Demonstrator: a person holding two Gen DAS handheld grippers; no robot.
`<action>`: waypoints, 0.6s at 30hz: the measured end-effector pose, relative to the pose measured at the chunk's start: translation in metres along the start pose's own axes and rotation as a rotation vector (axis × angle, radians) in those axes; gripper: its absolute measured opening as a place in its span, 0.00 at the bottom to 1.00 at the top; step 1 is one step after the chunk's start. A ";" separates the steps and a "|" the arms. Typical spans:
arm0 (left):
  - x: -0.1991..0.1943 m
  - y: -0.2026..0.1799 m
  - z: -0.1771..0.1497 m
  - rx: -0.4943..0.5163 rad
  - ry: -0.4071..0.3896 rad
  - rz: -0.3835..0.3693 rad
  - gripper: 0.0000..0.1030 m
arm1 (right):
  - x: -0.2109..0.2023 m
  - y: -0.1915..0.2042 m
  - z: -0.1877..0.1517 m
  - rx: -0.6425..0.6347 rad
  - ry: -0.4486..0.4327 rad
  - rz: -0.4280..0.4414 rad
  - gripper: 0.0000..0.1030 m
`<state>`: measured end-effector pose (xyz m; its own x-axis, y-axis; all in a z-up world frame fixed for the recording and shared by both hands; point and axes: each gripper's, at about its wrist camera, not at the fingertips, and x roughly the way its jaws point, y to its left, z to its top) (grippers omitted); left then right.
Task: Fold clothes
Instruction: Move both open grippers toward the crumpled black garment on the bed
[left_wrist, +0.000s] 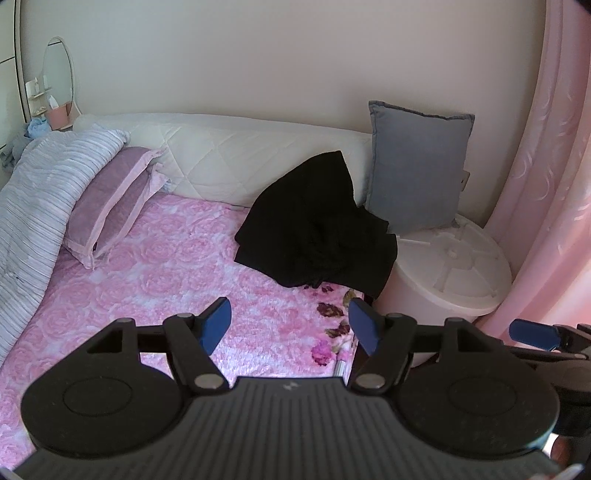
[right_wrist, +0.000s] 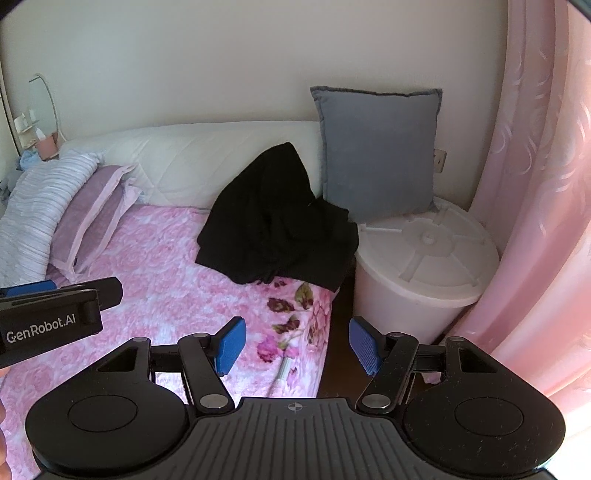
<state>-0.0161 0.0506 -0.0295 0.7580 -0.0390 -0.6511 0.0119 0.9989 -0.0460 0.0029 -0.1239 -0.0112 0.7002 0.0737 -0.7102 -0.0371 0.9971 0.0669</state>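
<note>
So the black garment (left_wrist: 317, 225) is sitting in a crumpled heap at the far corner of the bed, well ahead of both grippers, with its top edge leaning up against the white quilted headboard (left_wrist: 221, 155) and its right side hanging over the edge toward a white bucket (left_wrist: 454, 269) with a lid on it. Nothing is touching it.

The left gripper (left_wrist: 290, 325) is hovering over the pink flowery blanket (left_wrist: 166, 277), tilted down a bit, jaws spread wide with nothing between them. The right gripper (right_wrist: 295, 345) is doing pretty much the same just beside it, jaws wide and empty, lined up over the bed's edge, with the garment straight ahead.

A grey cushion (left_wrist: 417, 166) is standing on the bucket lid, leaning on the wall just right of the garment. Way off to the left of the grippers a purple pillow (left_wrist: 107, 203) and a striped duvet (left_wrist: 40, 192) are lying near the headboard. A pink curtain (left_wrist: 546, 184) is hanging on the far right.
</note>
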 end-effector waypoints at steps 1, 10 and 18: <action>0.000 0.003 -0.001 -0.003 0.000 -0.004 0.65 | -0.001 0.003 -0.001 -0.002 -0.002 -0.005 0.64; 0.003 0.022 0.002 -0.025 0.004 -0.039 0.65 | -0.004 0.022 0.000 -0.027 -0.016 -0.044 0.64; 0.014 0.033 0.015 -0.045 0.029 -0.046 0.65 | 0.004 0.027 0.005 -0.046 -0.007 -0.064 0.64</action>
<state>0.0045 0.0831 -0.0286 0.7378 -0.0866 -0.6694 0.0166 0.9938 -0.1103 0.0080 -0.0972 -0.0091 0.7069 0.0098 -0.7072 -0.0245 0.9996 -0.0106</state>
